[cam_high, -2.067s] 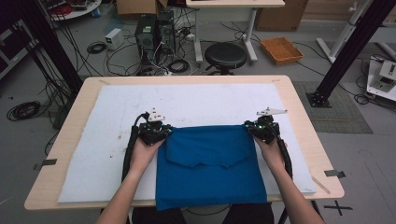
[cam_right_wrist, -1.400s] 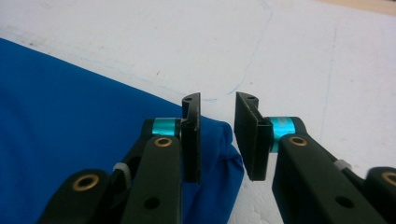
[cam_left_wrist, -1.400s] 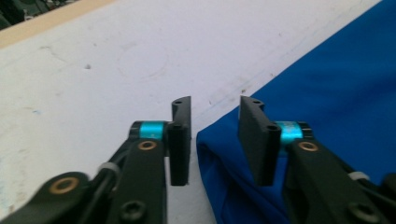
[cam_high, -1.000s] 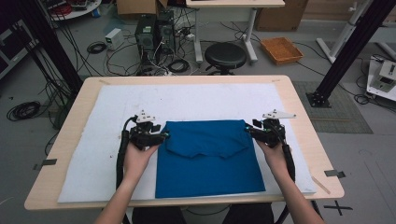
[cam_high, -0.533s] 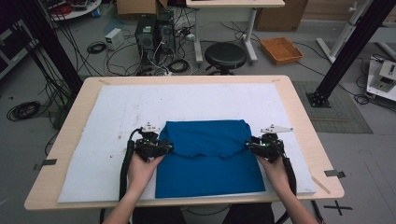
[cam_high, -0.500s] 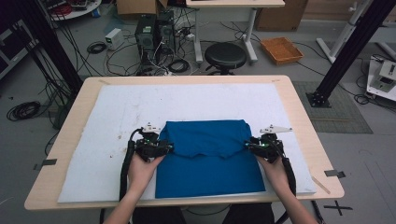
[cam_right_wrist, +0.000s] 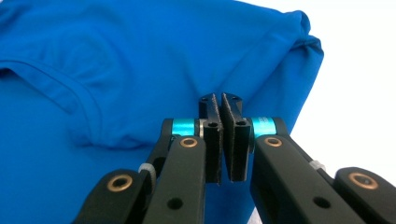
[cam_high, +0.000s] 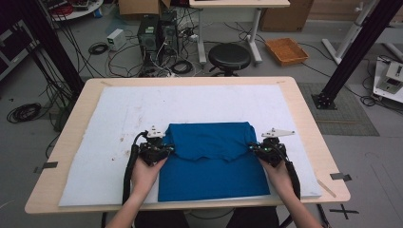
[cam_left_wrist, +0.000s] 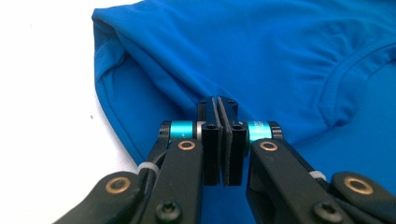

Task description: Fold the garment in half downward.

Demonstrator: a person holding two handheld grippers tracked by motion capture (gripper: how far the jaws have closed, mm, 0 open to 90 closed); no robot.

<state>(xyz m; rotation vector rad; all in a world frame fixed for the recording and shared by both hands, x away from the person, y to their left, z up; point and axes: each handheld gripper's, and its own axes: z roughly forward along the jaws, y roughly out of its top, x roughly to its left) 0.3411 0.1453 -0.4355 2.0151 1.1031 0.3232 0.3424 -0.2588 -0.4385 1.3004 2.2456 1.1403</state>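
Fold work on the shirt has moved on: a moment ago both grippers held the top edge farther up the pad, and over the last two seconds they have drawn it toward the person, so the upper part now lies doubled over the lower; the collar curve shows across the middle of the cloth, facing the near edge. I judge this fold nearly laid, with release and smoothing the likely next call.

Left gripper sits at the shirt's left edge, right gripper at its right edge; in each gripper view the jaws are pressed together, the left gripper with its tips against the fold, the right gripper likewise; whether cloth is still pinched between the pads I cannot tell from either view.

Shirt lies flat on the pad, near the person's side of the table, roughly centred.

Containers: none on the table; an orange tray rests on the floor beyond, seemingly empty.
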